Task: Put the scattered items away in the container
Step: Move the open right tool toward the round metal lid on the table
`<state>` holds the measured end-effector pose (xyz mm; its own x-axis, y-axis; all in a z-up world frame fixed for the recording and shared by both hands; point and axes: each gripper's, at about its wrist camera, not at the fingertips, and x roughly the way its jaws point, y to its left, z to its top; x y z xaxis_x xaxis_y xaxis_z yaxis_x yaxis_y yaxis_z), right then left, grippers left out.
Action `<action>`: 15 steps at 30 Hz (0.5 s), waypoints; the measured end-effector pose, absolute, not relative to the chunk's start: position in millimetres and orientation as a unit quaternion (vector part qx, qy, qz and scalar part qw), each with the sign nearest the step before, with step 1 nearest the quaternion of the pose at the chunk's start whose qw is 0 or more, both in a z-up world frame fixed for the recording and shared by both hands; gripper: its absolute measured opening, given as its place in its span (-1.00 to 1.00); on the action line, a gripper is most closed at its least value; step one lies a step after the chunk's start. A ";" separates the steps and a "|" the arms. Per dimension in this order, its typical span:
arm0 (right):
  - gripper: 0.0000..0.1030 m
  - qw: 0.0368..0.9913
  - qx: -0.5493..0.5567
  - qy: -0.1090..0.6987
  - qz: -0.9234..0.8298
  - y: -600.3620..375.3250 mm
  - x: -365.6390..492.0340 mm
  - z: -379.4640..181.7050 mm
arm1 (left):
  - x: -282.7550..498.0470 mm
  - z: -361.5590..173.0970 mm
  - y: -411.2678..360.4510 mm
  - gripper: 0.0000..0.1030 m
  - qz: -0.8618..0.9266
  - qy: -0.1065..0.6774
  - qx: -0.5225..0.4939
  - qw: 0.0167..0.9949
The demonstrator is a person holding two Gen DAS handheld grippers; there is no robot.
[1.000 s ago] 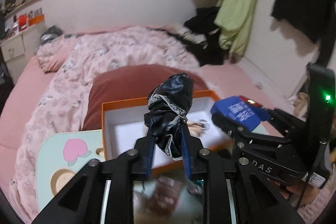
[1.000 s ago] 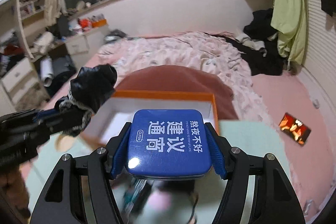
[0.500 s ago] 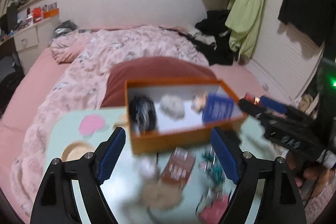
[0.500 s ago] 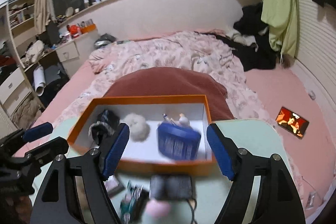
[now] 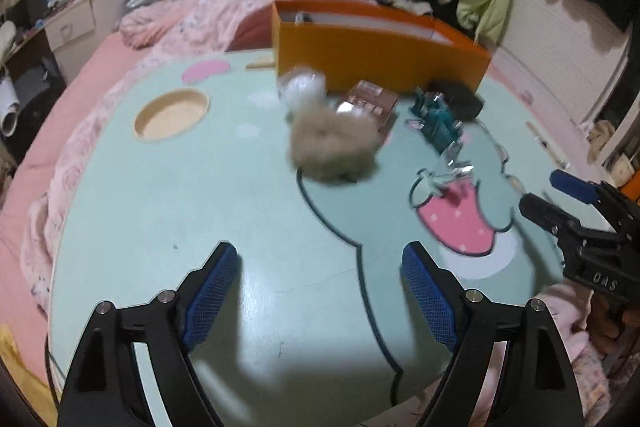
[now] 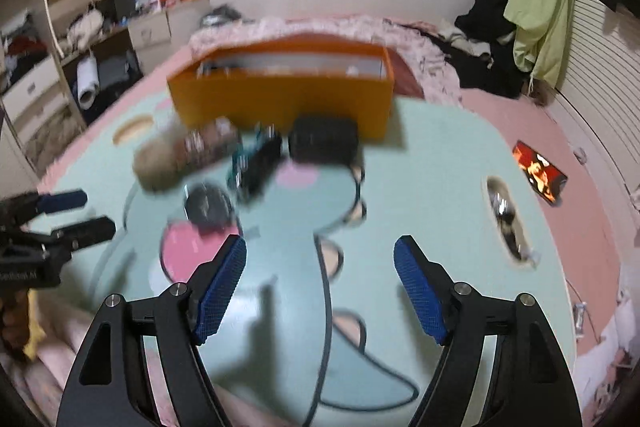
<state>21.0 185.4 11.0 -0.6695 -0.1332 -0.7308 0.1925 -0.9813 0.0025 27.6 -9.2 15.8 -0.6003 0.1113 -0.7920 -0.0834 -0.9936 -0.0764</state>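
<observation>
The orange box point(image 5: 380, 63) point(image 6: 280, 99) stands at the far side of the mint-green table point(image 5: 160, 207). In front of it lie a fluffy beige pompom point(image 5: 332, 147) point(image 6: 156, 163), a brown packet point(image 5: 370, 103), teal packets point(image 5: 436, 115) and a black pouch point(image 5: 460, 97) point(image 6: 324, 143). My left gripper point(image 5: 319, 247) hovers over bare tabletop well short of the pompom, its jaws opening and with nothing between them. My right gripper point(image 6: 320, 241) is open and empty too, over the printed table. Each gripper shows at the edge of the other's view.
A round recess point(image 5: 172, 113) is sunk into the table's left part, and a slot point(image 6: 506, 223) into its right. A lit phone point(image 6: 540, 173) lies on the pink bed beyond the table. Drawers and clutter stand at the far left.
The left gripper let go of the black lace cloth and the right of the blue tin; both landed in the box. Both grippers then drew back and sank toward the table's near side.
</observation>
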 end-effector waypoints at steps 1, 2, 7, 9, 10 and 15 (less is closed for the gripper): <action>0.49 0.087 0.401 0.041 -0.911 184.3 21.9 6.9 | 28.2 14.2 -8.2 0.69 0.894 -0.012 -0.445 0.050; 0.49 0.085 0.406 0.042 -0.909 183.9 21.8 2.8 | 29.7 12.1 -7.3 0.82 0.895 -0.006 -0.444 0.047; 0.88 0.074 0.424 0.027 -0.902 193.7 14.3 -7.4 | 32.8 3.3 -1.2 1.00 0.897 0.023 -0.439 0.042; 0.98 0.071 0.421 0.023 -0.904 196.9 14.6 -9.5 | 33.0 3.3 -2.1 1.00 0.898 0.024 -0.437 0.043; 0.99 0.071 0.419 0.022 -0.905 198.3 14.3 -9.7 | 33.0 3.5 -2.6 1.00 0.899 0.024 -0.435 0.043; 0.99 0.076 0.412 0.025 -0.908 199.3 16.0 -10.4 | 33.9 3.7 -3.5 1.00 0.902 0.024 -0.428 0.046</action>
